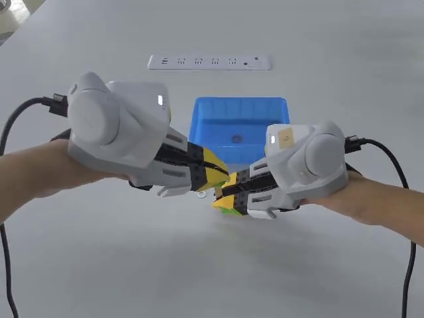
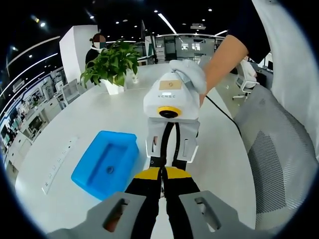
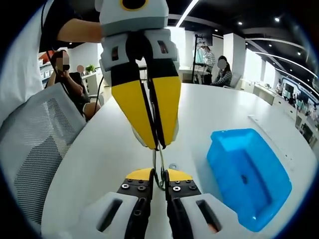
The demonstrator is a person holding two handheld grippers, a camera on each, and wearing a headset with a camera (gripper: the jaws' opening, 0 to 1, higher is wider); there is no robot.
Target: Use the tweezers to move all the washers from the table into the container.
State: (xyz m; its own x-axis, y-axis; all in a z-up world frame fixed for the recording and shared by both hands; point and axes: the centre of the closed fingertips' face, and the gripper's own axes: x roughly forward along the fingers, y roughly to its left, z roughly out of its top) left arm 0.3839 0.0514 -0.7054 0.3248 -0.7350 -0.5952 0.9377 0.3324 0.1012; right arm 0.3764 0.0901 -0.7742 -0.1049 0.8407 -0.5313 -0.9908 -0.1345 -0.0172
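Risk first. Holding one pair of tweezers (image 3: 158, 160) with both grippers at once. Left gripper (image 1: 225, 176) jaws pressed together on them from 9 o'clock in the head view, right gripper (image 1: 218, 199) jaws closed on them from 3 o'clock, tip to tip. Could twist or drop the tweezers on any roll of a hand or an early release. Judge a slip likely to leave them skewed in the remaining jaws, points out of line for picking.

Could also flick the loose washer (image 3: 173, 166) away across the bench (image 1: 298, 265). Lies flat just beside the right jaws' tips, at about 1 o'clock from them in the right gripper view. Thin and flat on a smooth top, so expect a hard pick and an easy skid. Cannot tell whether more washers sit hidden under the grippers.

Containers. One blue container (image 1: 240, 101), open-topped, at 12 o'clock beyond the jaws in the head view — near, not touching. Holds one stored washer (image 1: 236, 138) near the middle of its floor; nothing else made out inside. Power strip (image 1: 209, 62) farther back at 12 o'clock, well apart from the work.
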